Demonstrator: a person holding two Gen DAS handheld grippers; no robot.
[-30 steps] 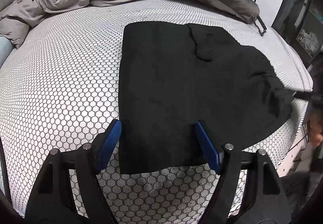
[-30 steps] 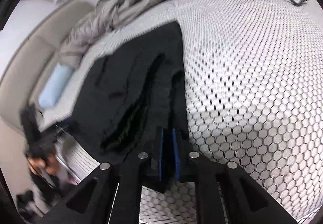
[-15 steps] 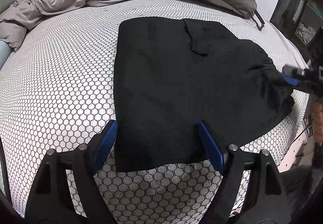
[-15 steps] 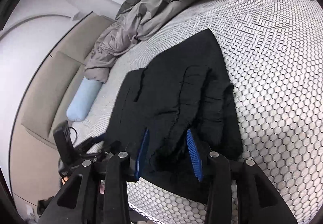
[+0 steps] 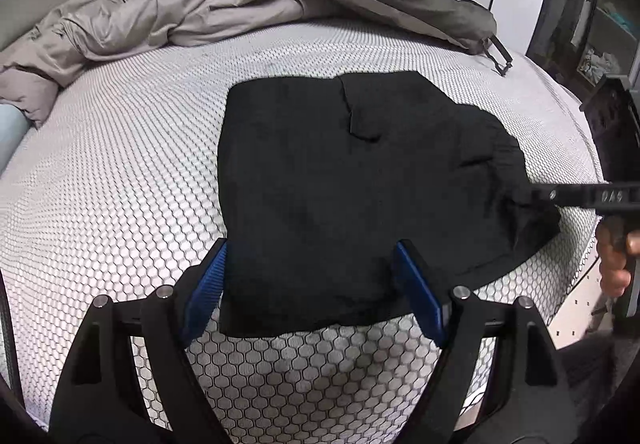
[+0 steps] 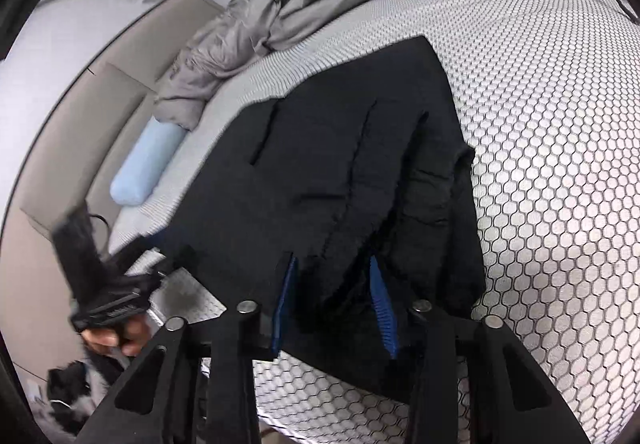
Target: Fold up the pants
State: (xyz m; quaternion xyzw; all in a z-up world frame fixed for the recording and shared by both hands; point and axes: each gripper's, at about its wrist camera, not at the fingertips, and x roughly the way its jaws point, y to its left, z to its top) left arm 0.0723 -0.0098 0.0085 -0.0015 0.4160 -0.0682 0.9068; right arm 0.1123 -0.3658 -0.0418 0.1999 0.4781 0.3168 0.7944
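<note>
Both claws stand open over the black pants, which lie folded into a flat, nearly square packet on the bed. On the left claw the blue pads are wide apart, one at the left edge of the pants and one over the cloth near its front edge; they do not press on it. The right claw has just been closing a little; its jaws stand partly open, with a wrinkled ridge of the waist end between the pads, not pinched as far as I can see. This end is rumpled and hangs a little over the bed's edge. The mattress cover has a black honeycomb pattern. Behind the pants lies a crumpled grey blanket.
</note>
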